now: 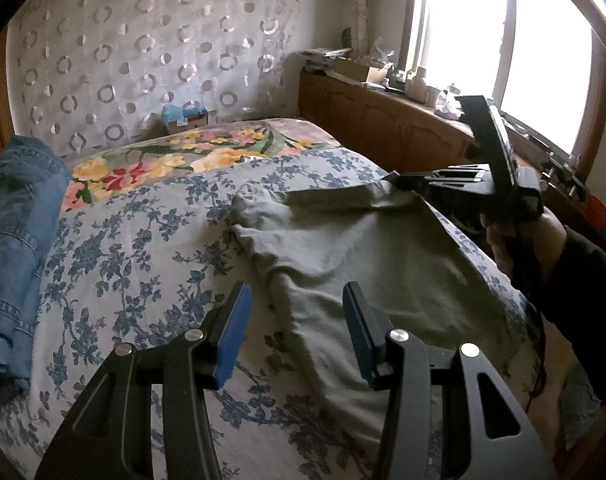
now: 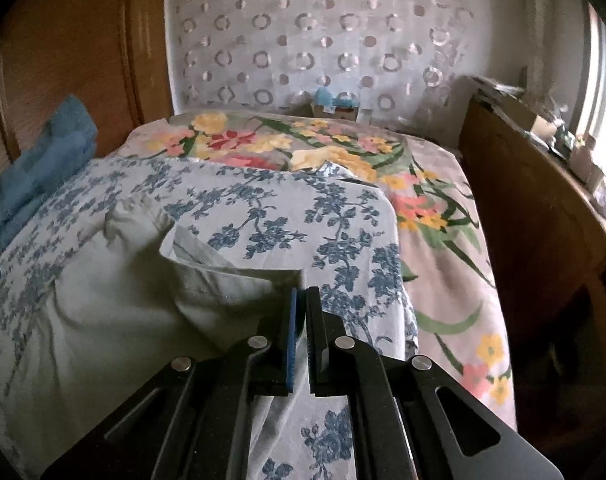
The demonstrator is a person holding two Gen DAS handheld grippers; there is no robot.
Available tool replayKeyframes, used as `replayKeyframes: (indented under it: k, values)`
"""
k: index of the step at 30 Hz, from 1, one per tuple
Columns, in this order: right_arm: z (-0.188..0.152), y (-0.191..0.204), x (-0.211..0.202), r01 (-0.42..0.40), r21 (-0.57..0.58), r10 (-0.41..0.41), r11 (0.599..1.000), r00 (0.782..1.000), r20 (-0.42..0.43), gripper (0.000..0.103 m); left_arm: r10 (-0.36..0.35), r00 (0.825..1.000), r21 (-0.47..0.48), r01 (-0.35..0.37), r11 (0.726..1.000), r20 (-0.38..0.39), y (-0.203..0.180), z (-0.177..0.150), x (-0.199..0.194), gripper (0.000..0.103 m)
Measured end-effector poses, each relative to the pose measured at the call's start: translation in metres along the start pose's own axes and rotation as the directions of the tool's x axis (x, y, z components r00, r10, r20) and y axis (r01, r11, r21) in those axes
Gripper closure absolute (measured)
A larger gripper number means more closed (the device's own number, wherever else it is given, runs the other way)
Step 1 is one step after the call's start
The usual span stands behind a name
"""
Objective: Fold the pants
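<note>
Grey-green pants (image 1: 367, 256) lie spread on the blue-flowered bedcover (image 1: 143, 240). My left gripper (image 1: 297, 300) is open and empty, hovering just above the pants' near left edge. My right gripper (image 2: 301, 300) is shut on the pants' waistband corner (image 2: 239, 280) and holds it slightly lifted; it also shows in the left wrist view (image 1: 399, 180) at the pants' far right corner. The rest of the pants (image 2: 95, 280) trails to the left in the right wrist view.
Blue jeans (image 1: 15, 248) lie on the bed's left side. A colourful floral blanket (image 1: 191, 152) covers the far end. A small box (image 1: 185, 118) stands by the curtain. A wooden cabinet (image 1: 383, 124) with clutter runs along the right under the window.
</note>
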State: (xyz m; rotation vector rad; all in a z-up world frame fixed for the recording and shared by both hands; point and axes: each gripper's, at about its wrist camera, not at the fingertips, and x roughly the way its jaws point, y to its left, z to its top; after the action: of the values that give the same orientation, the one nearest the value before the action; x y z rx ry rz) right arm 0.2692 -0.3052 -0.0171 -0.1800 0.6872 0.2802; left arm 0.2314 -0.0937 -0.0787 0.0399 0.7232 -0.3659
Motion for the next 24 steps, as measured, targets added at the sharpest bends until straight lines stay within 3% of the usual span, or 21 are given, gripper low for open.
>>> replayKeyframes:
  k: [4,11,16,24]
  values:
    - [-0.002,-0.001,-0.012,0.029,0.008,-0.029,1.000,0.999,0.023,0.090,-0.007,1.000,0.009,0.007,1.000,-0.011,-0.004,0.000,0.005,0.054]
    - [-0.005,-0.002,-0.010,-0.036,0.022,0.036,0.999,0.999,0.012,0.068,0.016,0.999,0.047,-0.015,0.999,-0.029,-0.002,0.020,0.027,0.054]
    - [-0.006,-0.005,0.001,-0.091,0.024,0.091,0.996,0.996,-0.020,0.066,0.033,0.998,0.054,-0.030,0.998,-0.047,0.011,0.045,0.055,0.054]
    - [-0.003,-0.004,0.024,-0.082,-0.030,0.078,0.996,0.990,-0.117,0.066,0.072,0.992,0.050,-0.067,0.996,-0.104,0.028,0.063,0.098,0.054]
